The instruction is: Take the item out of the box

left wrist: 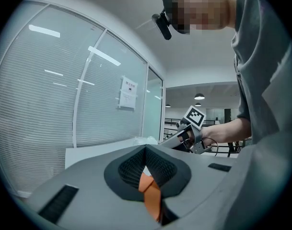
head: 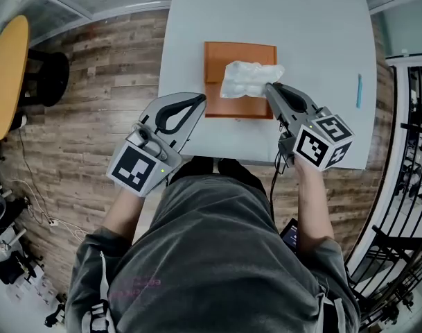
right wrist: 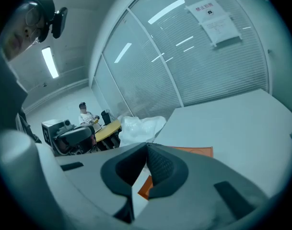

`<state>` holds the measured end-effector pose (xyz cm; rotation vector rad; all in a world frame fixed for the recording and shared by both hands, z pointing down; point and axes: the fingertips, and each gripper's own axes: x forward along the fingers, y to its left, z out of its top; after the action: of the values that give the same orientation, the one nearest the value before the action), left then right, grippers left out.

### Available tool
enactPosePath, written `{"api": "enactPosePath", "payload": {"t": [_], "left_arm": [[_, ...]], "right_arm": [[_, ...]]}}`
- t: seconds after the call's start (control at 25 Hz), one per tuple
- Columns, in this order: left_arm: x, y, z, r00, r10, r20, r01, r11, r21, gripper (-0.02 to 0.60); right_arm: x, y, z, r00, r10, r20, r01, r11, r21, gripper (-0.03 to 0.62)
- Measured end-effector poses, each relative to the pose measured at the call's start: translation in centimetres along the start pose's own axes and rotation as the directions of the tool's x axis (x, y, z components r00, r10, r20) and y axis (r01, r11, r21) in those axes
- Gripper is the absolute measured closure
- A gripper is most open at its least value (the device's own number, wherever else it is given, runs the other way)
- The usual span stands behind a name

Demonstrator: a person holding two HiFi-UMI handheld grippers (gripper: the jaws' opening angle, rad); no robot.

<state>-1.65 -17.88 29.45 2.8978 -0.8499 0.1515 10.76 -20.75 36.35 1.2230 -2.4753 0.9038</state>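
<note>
A flat orange box [head: 228, 57] lies on the white table [head: 314, 40]. A crumpled white plastic-wrapped item [head: 247, 79] rests on top of the box, toward its right side. My right gripper [head: 269, 87] reaches in from the right, shut, with its tips at the item's near right edge and pinching the wrap. In the right gripper view the item [right wrist: 141, 127] bulges just beyond the closed tips [right wrist: 146, 145], with the box [right wrist: 196, 152] behind. My left gripper [head: 199, 100] is shut, its tip at the box's left edge; orange [left wrist: 150, 189] shows through the gap behind its tips.
A thin blue pen-like thing [head: 359, 91] lies near the table's right edge. A round yellow table [head: 6, 75] and a black stool [head: 50, 75] stand on the wooden floor at left. Metal racks [head: 411, 186] stand at right. The person's lap fills the near side.
</note>
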Motion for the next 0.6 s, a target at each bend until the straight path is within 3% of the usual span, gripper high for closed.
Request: {"api": "enactPosePath", "payload": {"t": [0.6], "left_arm": [[-0.1,-0.5,2.0,0.999,0.016,0.040,-0.018,0.998,0.054,0.569]], "right_arm": [[-2.3,3.8,5.8,0.985,0.075,0.155,-0.062,0.994,-0.086,0.591]]}}
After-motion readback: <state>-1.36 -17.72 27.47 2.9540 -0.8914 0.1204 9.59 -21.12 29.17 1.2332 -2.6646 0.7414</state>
